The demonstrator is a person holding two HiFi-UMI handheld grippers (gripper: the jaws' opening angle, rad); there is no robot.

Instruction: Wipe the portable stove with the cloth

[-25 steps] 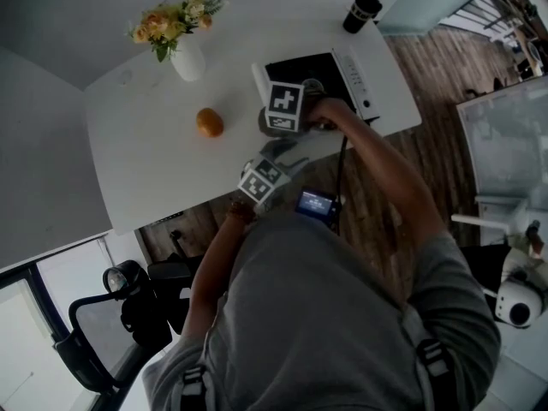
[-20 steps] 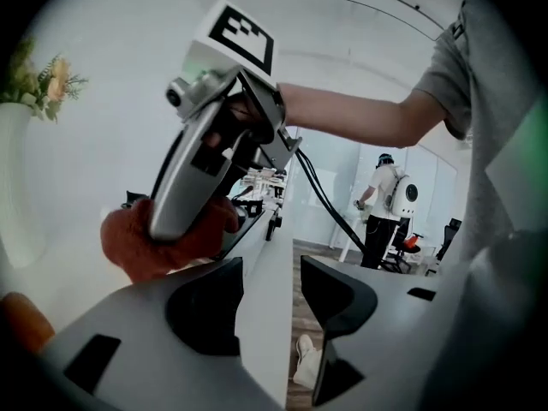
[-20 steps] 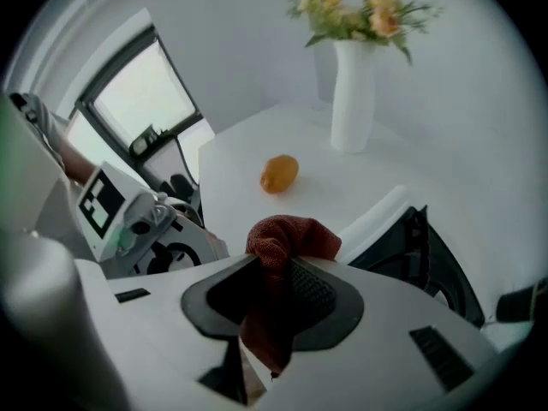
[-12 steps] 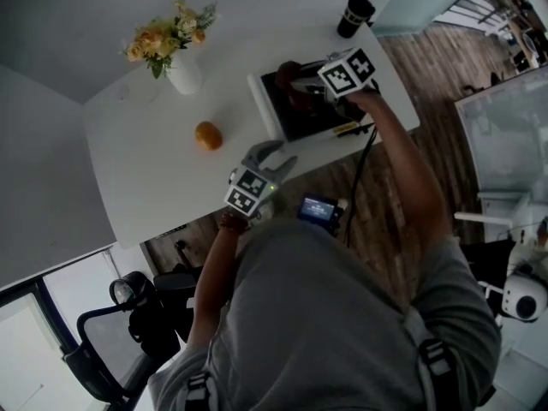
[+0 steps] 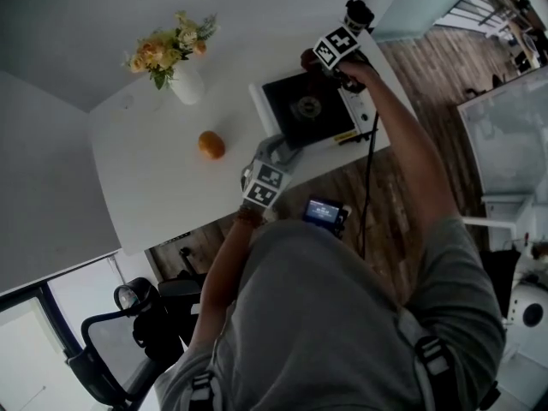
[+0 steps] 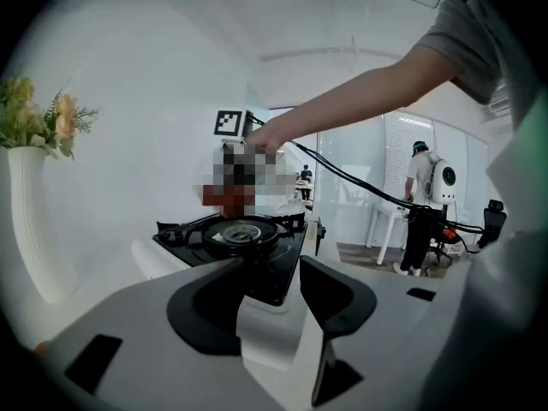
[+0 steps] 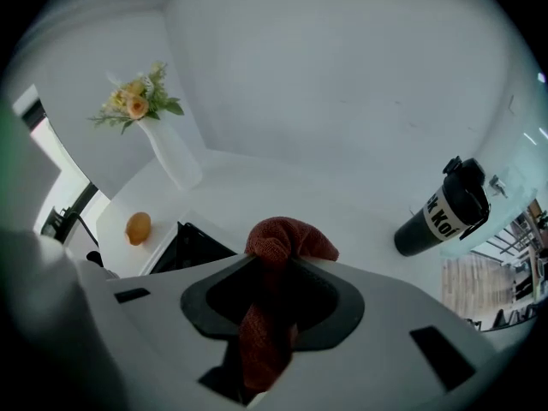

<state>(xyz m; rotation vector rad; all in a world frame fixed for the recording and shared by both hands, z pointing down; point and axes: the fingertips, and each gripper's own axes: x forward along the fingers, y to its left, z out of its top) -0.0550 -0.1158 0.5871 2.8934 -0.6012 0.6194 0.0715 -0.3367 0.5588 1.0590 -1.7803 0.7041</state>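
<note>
Over the white table (image 5: 163, 187), head view: portable stove (image 5: 308, 110) sits at the table's near right edge, burner up.
Right gripper (image 5: 315, 61), head view: it is out past the stove's far edge, close to a black tumbler (image 5: 357, 13), with the red-brown cloth (image 5: 306, 58) at its tip.
Left gripper (image 5: 276, 148), head view: it is down at the stove's near left corner.
Elsewhere on the table: an orange (image 5: 211, 145) and a white vase of flowers (image 5: 184, 80), both well left of the stove.
Left gripper view: jaws stand apart, and the stove's white near corner sits between them; the burner lies straight ahead.
Right gripper view: jaws are nearly together and pinched on the cloth! It is bunched above the pads and trails down between them. The cloth hangs over bare table, with the stove's black corner just to the lower left.
</note>
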